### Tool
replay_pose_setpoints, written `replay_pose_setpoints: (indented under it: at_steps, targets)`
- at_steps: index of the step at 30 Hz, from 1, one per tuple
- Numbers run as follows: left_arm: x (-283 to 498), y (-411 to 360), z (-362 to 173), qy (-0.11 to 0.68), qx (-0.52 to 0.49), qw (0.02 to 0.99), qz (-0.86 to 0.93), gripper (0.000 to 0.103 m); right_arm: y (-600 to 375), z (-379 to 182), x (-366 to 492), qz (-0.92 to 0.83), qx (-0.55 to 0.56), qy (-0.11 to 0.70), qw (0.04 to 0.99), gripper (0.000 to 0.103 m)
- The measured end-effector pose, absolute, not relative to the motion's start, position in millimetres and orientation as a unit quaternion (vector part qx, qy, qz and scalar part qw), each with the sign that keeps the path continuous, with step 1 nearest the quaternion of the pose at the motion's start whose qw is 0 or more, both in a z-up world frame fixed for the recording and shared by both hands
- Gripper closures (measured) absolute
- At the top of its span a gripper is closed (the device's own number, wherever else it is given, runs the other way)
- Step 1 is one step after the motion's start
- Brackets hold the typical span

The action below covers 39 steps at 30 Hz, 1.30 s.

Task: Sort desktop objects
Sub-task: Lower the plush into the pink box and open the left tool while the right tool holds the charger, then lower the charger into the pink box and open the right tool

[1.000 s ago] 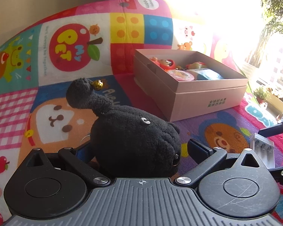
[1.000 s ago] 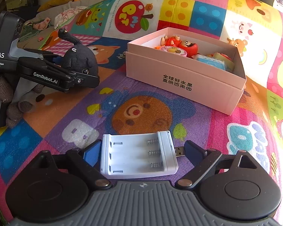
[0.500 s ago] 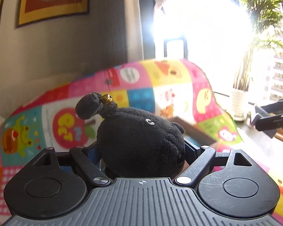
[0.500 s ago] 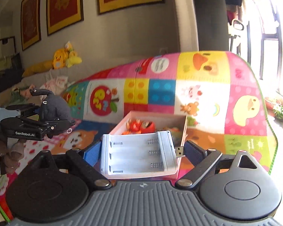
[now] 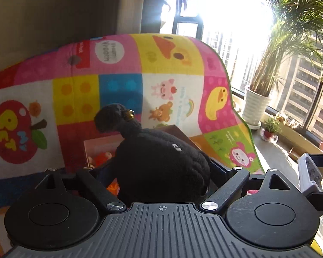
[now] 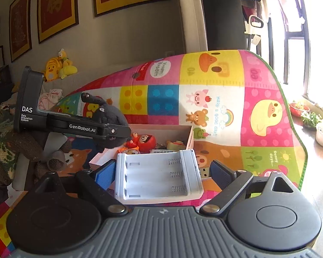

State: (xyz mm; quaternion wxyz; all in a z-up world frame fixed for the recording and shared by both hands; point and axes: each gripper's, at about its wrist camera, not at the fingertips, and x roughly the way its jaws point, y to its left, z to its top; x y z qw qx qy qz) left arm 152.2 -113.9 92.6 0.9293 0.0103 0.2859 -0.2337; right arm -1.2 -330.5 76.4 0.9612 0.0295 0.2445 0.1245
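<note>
My left gripper (image 5: 161, 169) is shut on a black plush toy (image 5: 159, 163) and holds it in the air above the near end of the pink open box (image 5: 101, 146). The same toy (image 6: 109, 118) and left gripper (image 6: 116, 132) show at the left in the right wrist view. My right gripper (image 6: 161, 172) is shut on a white battery charger (image 6: 157, 176), held in the air in front of the box (image 6: 161, 131). The charger also shows at the right edge of the left wrist view (image 5: 308, 174). The box holds several small toys.
The box sits on a colourful cartoon play mat (image 6: 226, 99). A potted palm (image 5: 256, 107) and small pots stand by the window at the right. Yellow plush toys (image 6: 58, 66) lie on a sofa by the wall. A gloved hand (image 6: 8, 148) holds the left gripper.
Both grippers have lifted their objects off the mat and moved toward the box; the views have tilted up from the mat to the wall and window.
</note>
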Motion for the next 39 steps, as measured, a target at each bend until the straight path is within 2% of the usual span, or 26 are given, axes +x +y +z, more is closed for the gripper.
replay_pose_setpoints:
  at_steps: [5, 15, 22, 24, 25, 32, 36, 38, 39]
  targets:
    - [143, -88, 82, 0.286, -0.008, 0.931, -0.225, 0.003, -331, 69, 22, 0.110, 0.049, 0.259, 0.958, 0.011]
    - [74, -48, 46, 0.285, -0.008, 0.942, -0.177, 0.002, -302, 96, 107, 0.122, 0.105, 0.297, 0.941, 0.011]
    - [54, -43, 33, 0.280, -0.022, 0.941, -0.188, 0.001, -231, 105, 165, 0.137, 0.064, 0.307, 0.940, 0.011]
    - [50, -41, 30, 0.280, -0.024, 0.940, -0.191, 0.001, -215, 103, 181, 0.143, 0.045, 0.318, 0.936, 0.009]
    - [49, -39, 29, 0.280, -0.024, 0.940, -0.191, 0.001, -211, 101, 186, 0.138, 0.037, 0.325, 0.935, 0.005]
    - [46, -20, 21, 0.285, -0.052, 0.940, -0.179, 0.000, -238, 85, 197, 0.084, 0.015, 0.324, 0.942, 0.003]
    - [48, -22, 19, 0.289, -0.061, 0.937, -0.187, 0.000, -248, 60, 205, 0.064, 0.017, 0.355, 0.933, 0.010]
    - [46, -23, 20, 0.287, -0.058, 0.937, -0.191, 0.000, -248, 46, 210, 0.076, 0.047, 0.385, 0.918, 0.020]
    - [46, -23, 20, 0.287, -0.058, 0.937, -0.190, 0.000, -248, 41, 210, 0.087, 0.070, 0.399, 0.910, 0.021]
